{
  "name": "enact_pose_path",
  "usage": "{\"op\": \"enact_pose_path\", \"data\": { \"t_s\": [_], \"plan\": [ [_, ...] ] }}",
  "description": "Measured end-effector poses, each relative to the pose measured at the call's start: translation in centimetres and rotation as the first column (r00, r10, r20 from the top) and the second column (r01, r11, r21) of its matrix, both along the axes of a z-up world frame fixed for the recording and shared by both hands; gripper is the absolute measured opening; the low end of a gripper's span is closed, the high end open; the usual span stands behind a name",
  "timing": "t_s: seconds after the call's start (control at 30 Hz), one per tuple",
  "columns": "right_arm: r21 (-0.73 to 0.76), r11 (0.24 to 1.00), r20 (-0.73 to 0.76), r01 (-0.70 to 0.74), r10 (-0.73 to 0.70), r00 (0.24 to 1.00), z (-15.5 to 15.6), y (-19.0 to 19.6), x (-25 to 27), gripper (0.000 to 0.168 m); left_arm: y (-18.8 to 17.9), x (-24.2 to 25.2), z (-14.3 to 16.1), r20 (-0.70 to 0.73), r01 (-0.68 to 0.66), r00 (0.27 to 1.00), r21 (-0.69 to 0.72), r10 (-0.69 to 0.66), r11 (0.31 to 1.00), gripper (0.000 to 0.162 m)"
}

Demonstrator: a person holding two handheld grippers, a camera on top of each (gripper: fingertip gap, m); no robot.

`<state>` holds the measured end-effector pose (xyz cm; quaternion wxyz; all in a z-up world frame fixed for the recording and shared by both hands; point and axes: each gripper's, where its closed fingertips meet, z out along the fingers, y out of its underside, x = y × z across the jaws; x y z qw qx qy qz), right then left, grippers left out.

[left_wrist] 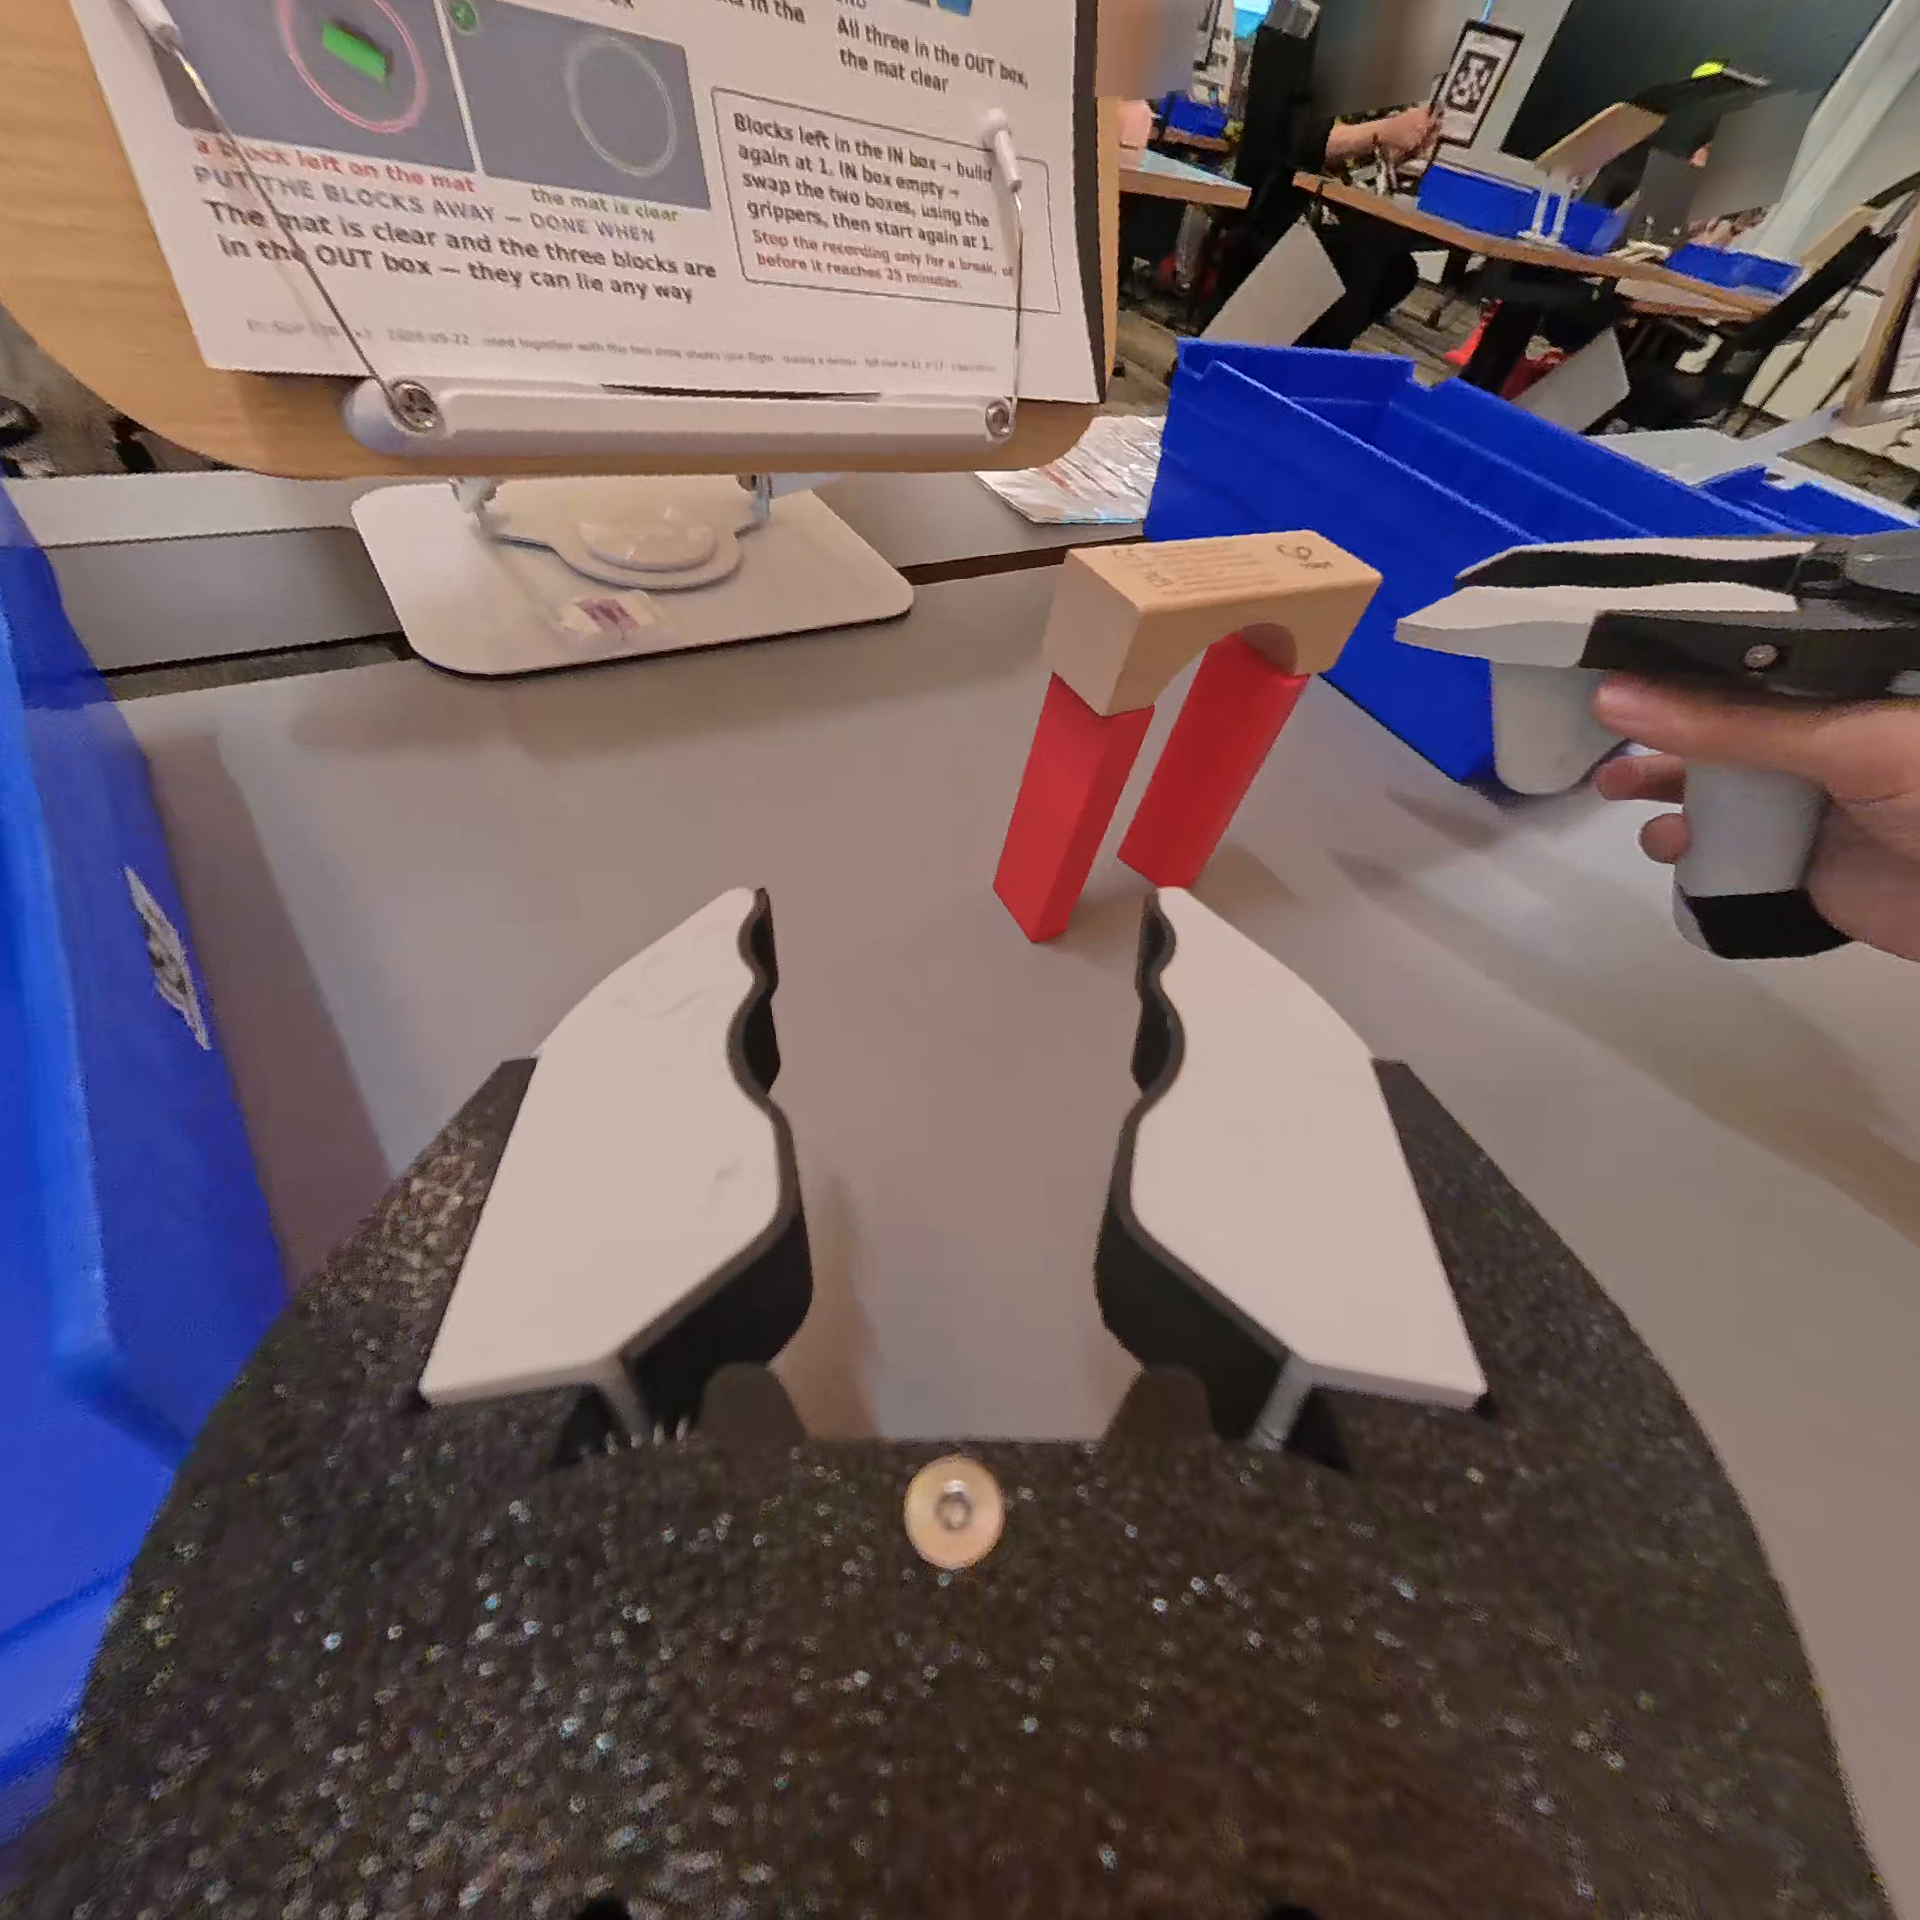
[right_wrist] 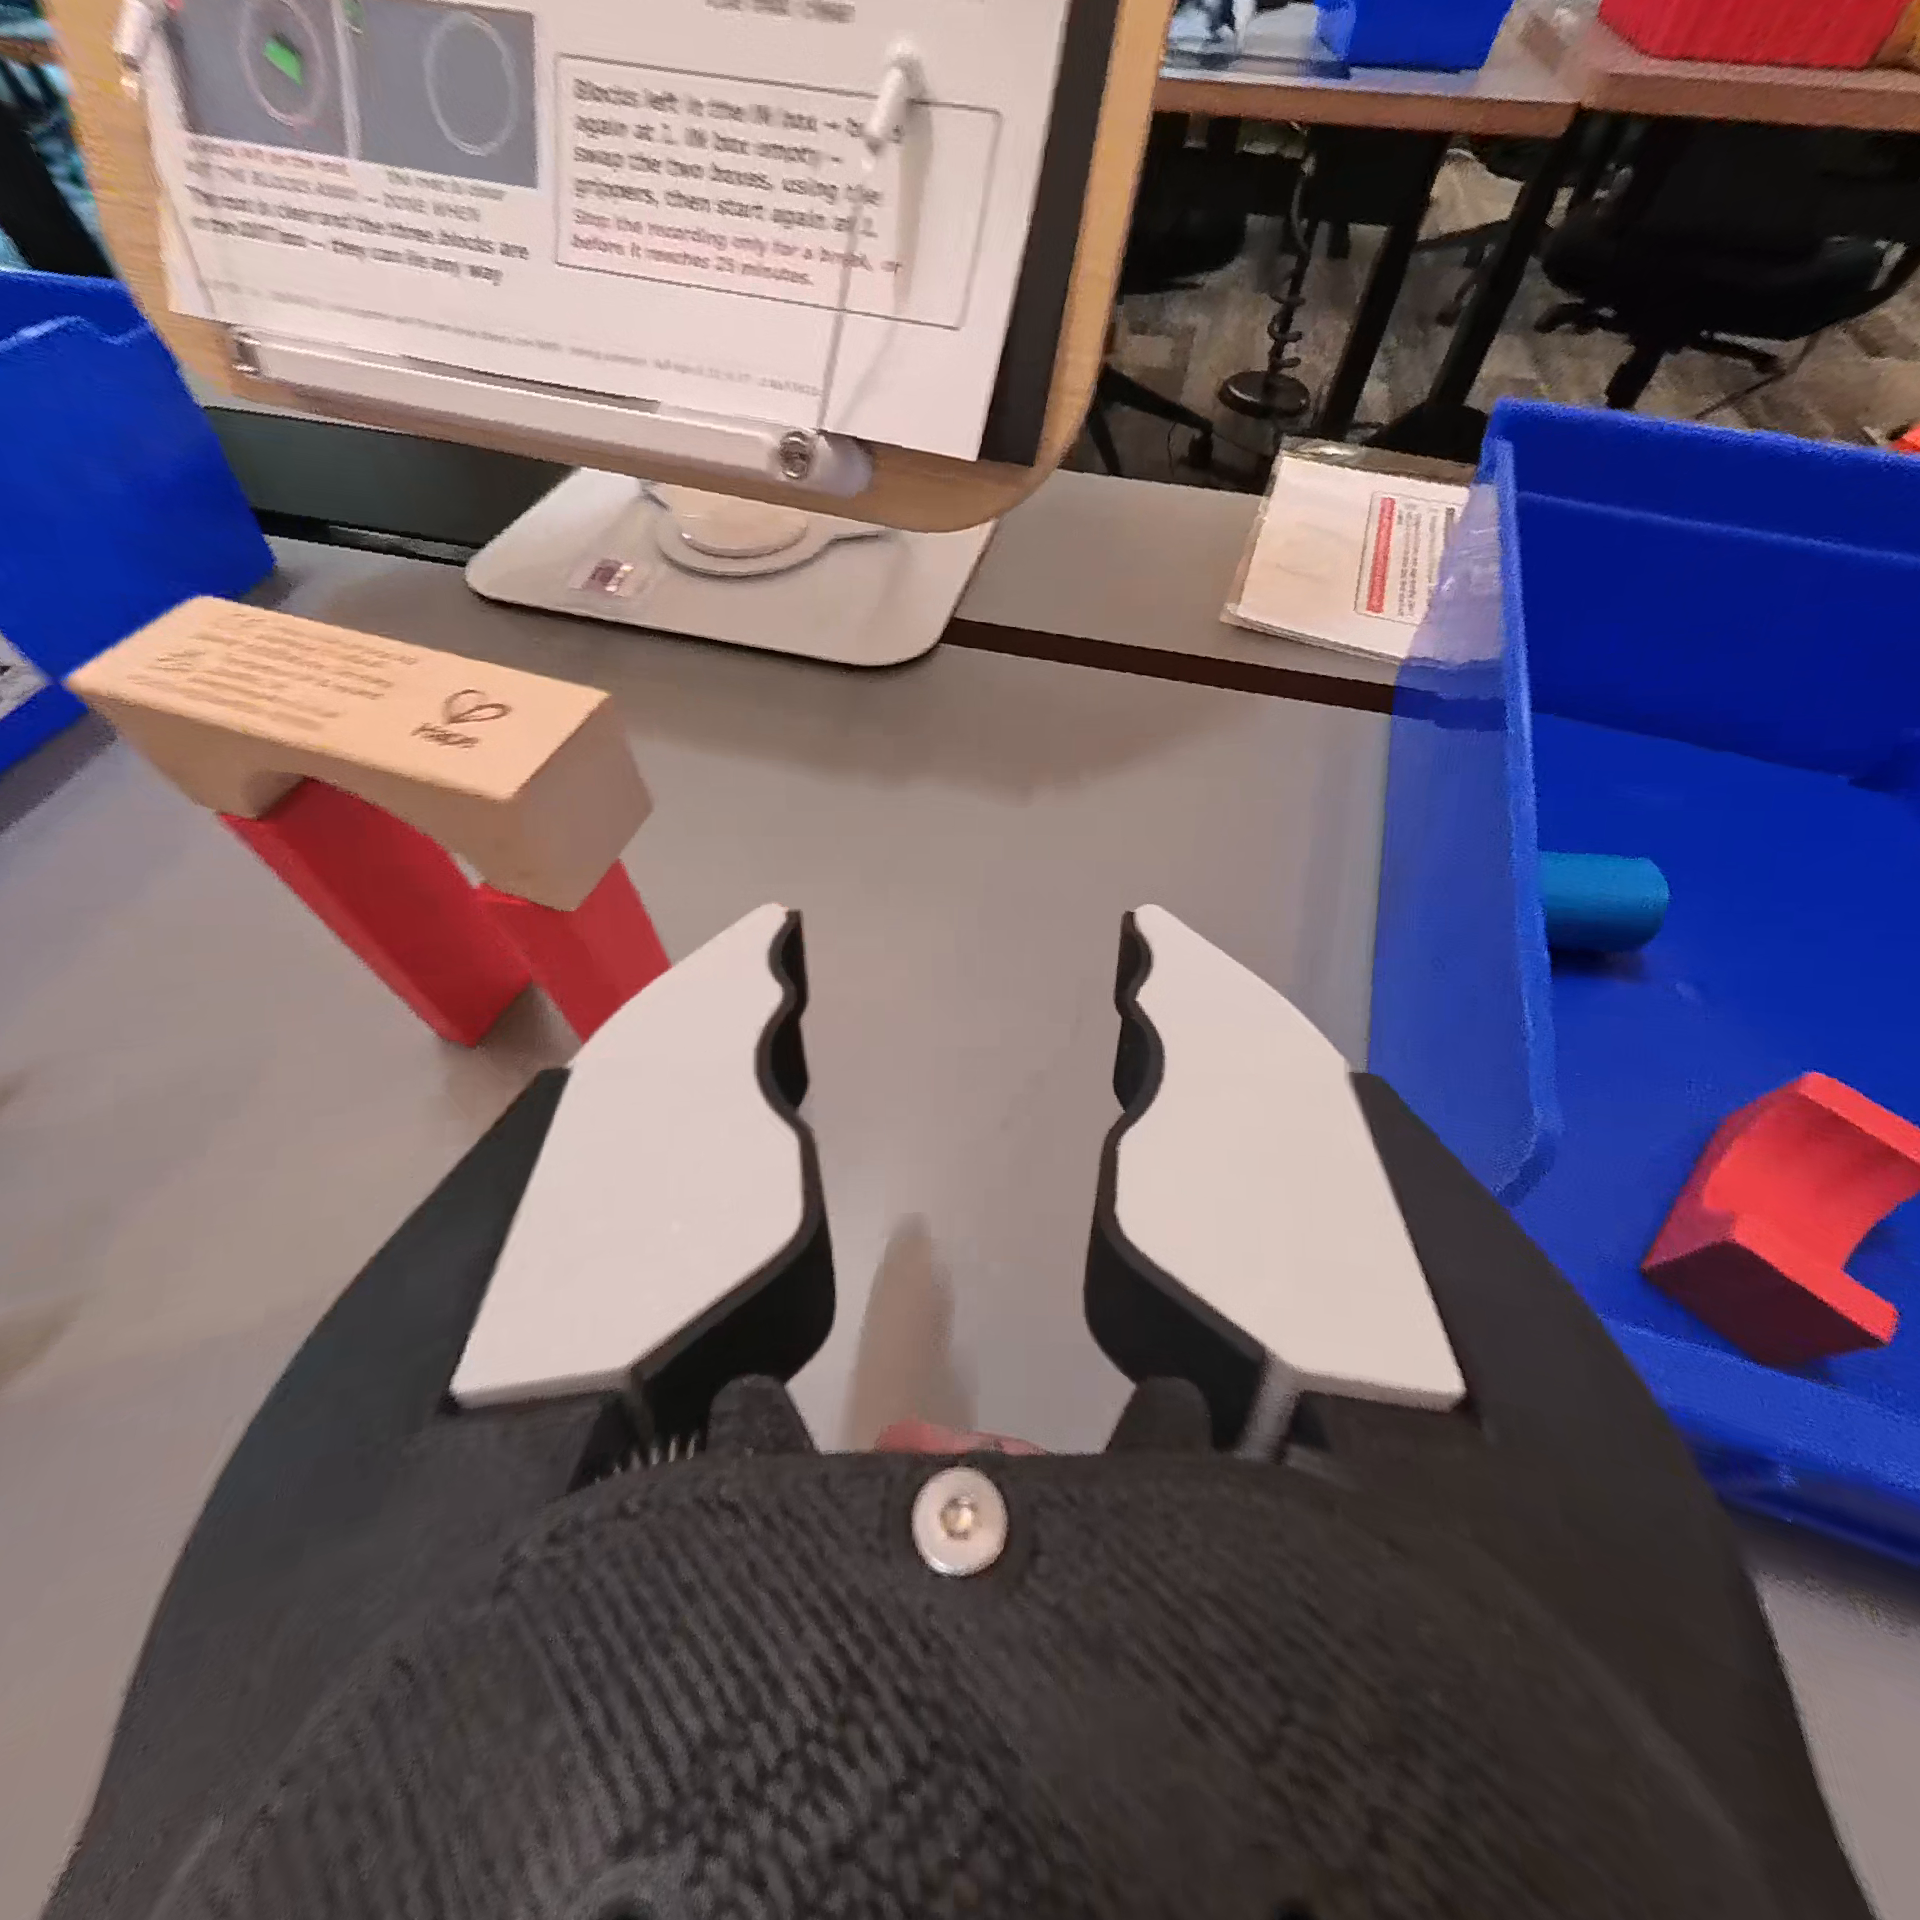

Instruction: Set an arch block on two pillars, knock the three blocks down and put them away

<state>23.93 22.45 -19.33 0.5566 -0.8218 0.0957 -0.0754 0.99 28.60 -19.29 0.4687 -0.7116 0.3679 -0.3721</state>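
A tan wooden arch block (left_wrist: 1210,613) rests across two upright red blocks (left_wrist: 1075,810) on the grey mat (left_wrist: 623,883). My left gripper (left_wrist: 954,920) is open and empty, low over the mat, just in front and left of the stack. My right gripper (right_wrist: 961,935) is open and empty; the arch block (right_wrist: 353,727) and red blocks (right_wrist: 416,925) are to its left. The right gripper also shows in the left wrist view (left_wrist: 1455,603), held by a hand, to the right of the stack.
A blue bin (right_wrist: 1455,935) on the right holds a red notched block (right_wrist: 1797,1216) and a blue cylinder (right_wrist: 1600,899). Another blue bin (left_wrist: 94,1039) stands at the left. A paper-holding stand (left_wrist: 644,582) is behind the mat. Desks and seated people are farther back.
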Motion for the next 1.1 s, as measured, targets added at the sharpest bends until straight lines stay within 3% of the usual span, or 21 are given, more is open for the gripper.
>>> {"op": "enact_pose_path", "data": {
  "t_s": [0.1, 0.2, 0.27, 0.53, 0.7, 0.77, 0.9, 1.03, 1.1],
  "plan": [
    [-0.022, 1.000, -0.014, 0.021, -0.022, 1.000, -0.9, 0.4, 0.5, 0.043, 0.4, 0.0, -0.1, -0.016, -0.025, 1.000, 0.022, 0.026, 0.999, 0.066],
    [-0.041, 0.999, -0.017, 0.012, -0.013, 1.000, -1.8, 0.9, 0.3, 0.012, 0.5, 0.0, 0.1, 0.014, -0.045, 0.999, 0.008, 0.045, 0.999, 0.066],
    [-0.078, 0.997, -0.001, 0.027, -0.027, 1.000, -2.5, 1.2, 0.4, 0.000, 0.4, 0.0, -0.1, 0.018, -0.051, 0.999, -0.005, 0.052, 0.999, 0.066],
    [-0.145, 0.987, -0.005, 0.066, -0.067, 0.998, -3.9, 1.6, -0.3, 0.000, 0.9, -1.0, -1.4, -0.103, -0.080, 0.991, 0.044, 0.085, 0.996, 0.065],
    [-0.194, 0.970, -0.012, 0.145, -0.150, 0.989, -4.1, 1.4, 0.3, 0.000, 0.1, -1.7, 0.0, -0.130, -0.038, 0.990, 0.076, 0.048, 0.996, 0.064],
    [-0.199, 0.967, -0.010, 0.159, -0.164, 0.986, -3.5, 1.3, -0.3, 0.000, 0.2, -2.7, 0.7, -0.153, -0.060, 0.985, 0.115, 0.077, 0.992, 0.055],
    [-0.209, 0.953, 0.079, 0.220, -0.207, 0.975, -2.5, 2.3, -0.3, 0.000, 0.4, -3.9, 2.3, -0.104, -0.080, 0.990, 0.116, 0.093, 0.990, 0.053],
    [-0.244, 0.956, 0.092, 0.160, -0.142, 0.986, -3.1, 4.5, -2.6, 0.000, 0.3, -4.5, 3.2, -0.079, -0.076, 0.993, 0.117, 0.086, 0.990, 0.053],
    [-0.223, 0.973, 0.095, -0.065, 0.088, 0.992, -2.6, 6.3, -7.1, 0.000, 0.7, -5.0, 3.5, -0.074, -0.095, 0.992, 0.130, 0.105, 0.987, 0.050]
  ]
}}
